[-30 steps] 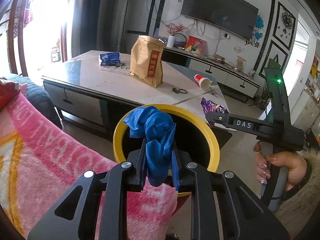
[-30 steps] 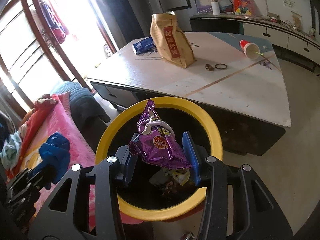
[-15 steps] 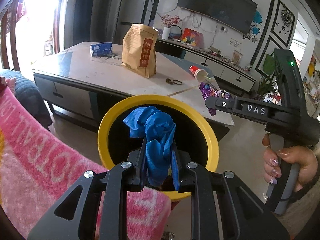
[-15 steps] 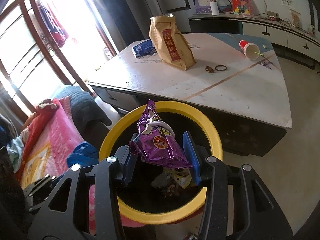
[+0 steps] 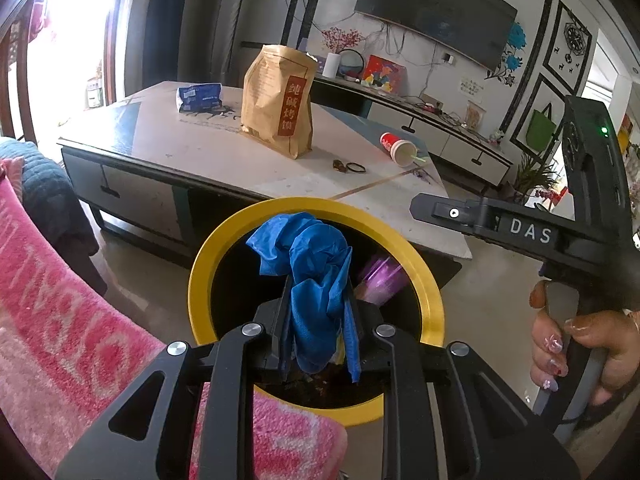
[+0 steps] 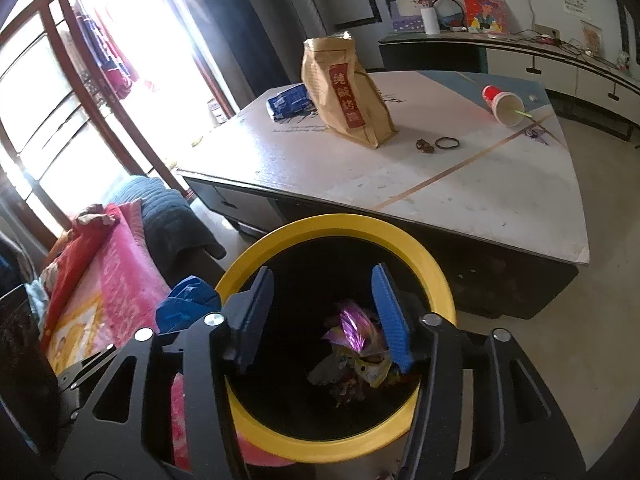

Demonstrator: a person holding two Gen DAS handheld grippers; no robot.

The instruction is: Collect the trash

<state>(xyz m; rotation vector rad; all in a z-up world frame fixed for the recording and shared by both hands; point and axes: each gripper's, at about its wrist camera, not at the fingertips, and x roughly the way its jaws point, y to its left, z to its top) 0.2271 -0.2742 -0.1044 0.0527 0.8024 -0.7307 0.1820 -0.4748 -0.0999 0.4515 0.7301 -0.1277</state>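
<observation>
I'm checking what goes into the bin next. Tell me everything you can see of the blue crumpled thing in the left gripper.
The blue crumpled thing looks like thin, glossy plastic or a glove, bunched into wrinkled folds. It stands upright between the left gripper's pads, its bulk billowing above them and a loose tail hanging below. The jaws have just been opening slightly, yet the pads press on it. It hangs over the mouth of the yellow-rimmed bin, touching nothing else that shows. From the right wrist view only a blue bulge shows beside the rim.

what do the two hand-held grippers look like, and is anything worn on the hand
Both are black frames with silver bolts and blue finger pads. The right hand-held gripper has white "DAS" lettering, a green light and a grey handle. The hand has decorated nails and a furry cuff.
</observation>
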